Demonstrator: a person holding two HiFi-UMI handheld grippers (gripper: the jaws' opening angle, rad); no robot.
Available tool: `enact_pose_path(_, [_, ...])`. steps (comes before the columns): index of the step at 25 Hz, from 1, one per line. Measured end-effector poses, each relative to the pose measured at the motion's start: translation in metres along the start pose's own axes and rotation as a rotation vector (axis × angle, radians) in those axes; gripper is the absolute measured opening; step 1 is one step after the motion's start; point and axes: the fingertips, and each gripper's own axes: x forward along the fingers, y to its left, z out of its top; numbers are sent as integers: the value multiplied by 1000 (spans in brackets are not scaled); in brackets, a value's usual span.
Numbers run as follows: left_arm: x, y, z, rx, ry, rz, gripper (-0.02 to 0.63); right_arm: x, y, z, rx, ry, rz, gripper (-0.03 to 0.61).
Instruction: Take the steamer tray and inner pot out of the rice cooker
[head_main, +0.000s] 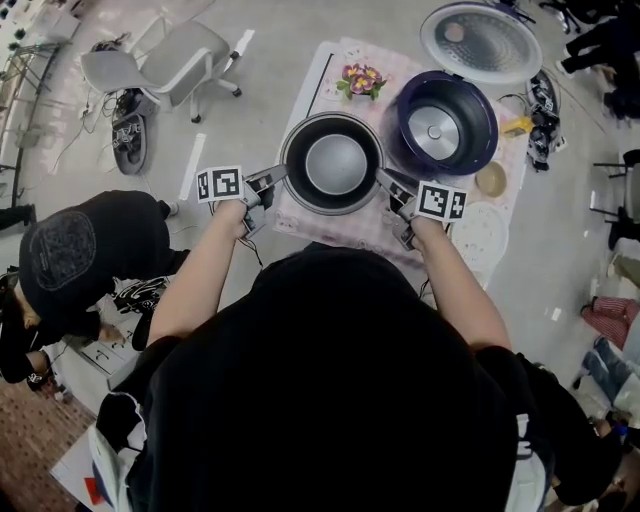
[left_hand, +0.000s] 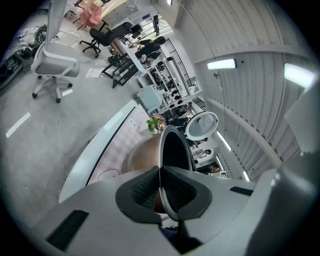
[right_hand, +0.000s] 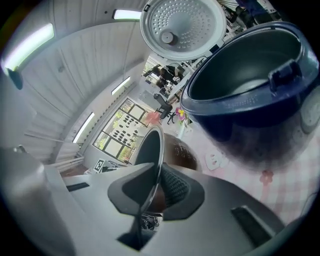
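Head view: inner pot (head_main: 332, 163) out of the open rice cooker (head_main: 480, 135) and held just beside it on its left, with the left gripper (head_main: 268, 183) and right gripper (head_main: 392, 188) at opposite sides of the rim. Left gripper view: jaws clenched on the pot's thin rim. Right gripper view: jaws likewise clamped on the rim.

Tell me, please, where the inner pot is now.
In the head view the inner pot is at centre, just left of the rice cooker, over the pink cloth, its rim held by the left gripper and right gripper.
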Motion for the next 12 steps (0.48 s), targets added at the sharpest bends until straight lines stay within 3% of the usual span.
enact_pose_path(12, [22,33,-8,-31,58,35,40,13,-37,-25,72,29,-37,48])
